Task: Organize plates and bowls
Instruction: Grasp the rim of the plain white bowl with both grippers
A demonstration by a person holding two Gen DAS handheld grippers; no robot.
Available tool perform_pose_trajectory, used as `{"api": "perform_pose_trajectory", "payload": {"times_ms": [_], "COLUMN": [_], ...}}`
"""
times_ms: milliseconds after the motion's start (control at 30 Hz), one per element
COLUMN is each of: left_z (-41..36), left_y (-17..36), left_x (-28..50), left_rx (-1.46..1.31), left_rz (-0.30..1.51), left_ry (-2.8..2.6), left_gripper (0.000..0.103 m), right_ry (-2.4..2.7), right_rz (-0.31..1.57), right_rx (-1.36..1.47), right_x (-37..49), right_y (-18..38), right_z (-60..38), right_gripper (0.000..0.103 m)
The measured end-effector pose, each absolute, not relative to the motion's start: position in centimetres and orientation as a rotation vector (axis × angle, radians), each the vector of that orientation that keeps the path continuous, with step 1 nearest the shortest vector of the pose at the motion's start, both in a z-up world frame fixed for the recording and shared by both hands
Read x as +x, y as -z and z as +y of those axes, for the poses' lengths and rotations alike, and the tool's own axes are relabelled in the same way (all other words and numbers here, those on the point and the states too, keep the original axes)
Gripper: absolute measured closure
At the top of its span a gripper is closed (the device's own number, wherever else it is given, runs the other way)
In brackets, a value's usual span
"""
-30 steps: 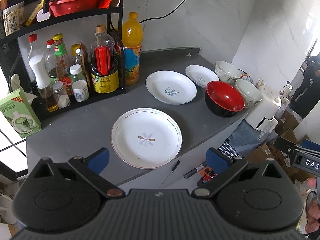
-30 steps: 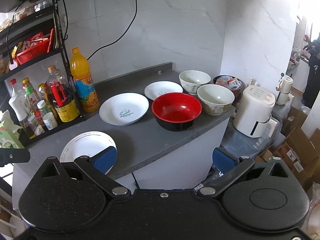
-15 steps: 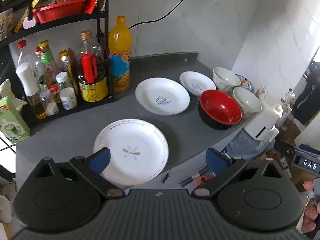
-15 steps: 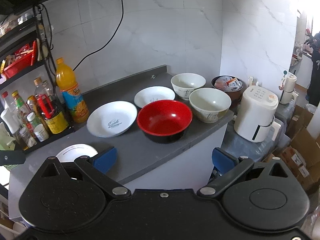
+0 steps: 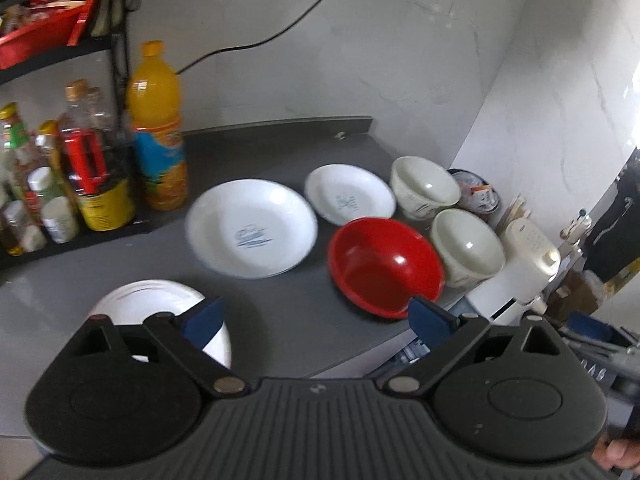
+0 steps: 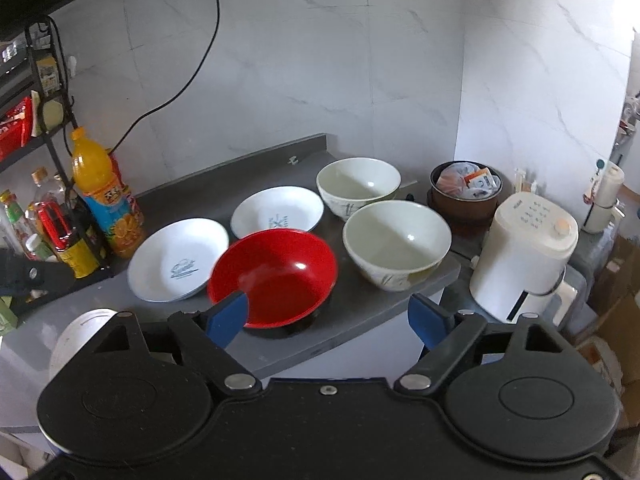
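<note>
Both grippers empty, jaws apart, red bowl upright, mouth up.

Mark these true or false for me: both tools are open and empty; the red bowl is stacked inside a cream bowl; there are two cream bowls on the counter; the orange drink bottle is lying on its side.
1. Both the left tool and the right tool are open and empty. True.
2. The red bowl is stacked inside a cream bowl. False: it sits on the grey counter by itself.
3. Two cream bowls, the near cream bowl and the far cream bowl, stand on the counter. True.
4. The orange drink bottle lies on its side. False: it stands upright beside the rack.
</note>
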State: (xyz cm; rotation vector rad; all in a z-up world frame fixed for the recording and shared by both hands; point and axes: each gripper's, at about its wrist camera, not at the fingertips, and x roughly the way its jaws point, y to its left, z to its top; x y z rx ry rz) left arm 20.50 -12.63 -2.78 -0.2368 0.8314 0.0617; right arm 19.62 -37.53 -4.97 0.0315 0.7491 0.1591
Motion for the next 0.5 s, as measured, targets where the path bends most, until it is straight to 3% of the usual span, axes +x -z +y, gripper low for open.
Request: {"api": "perform_pose_trajectory", "payload": {"times_ms": [500], "left_z": [-21.6], "left_y": [4.2], "left_x": [30.1], "left_rx": [-0.240], "left_rz": [0.853], "left_ry": [-0.044], "left_gripper": [0.008], "right_ry": [-0.192], "right_rz": [0.822], "right_rx": [0.080], "right_x": [28.9], "right_y": [8.0], "right_z": [-45.0], "right_gripper": [0.032]}}
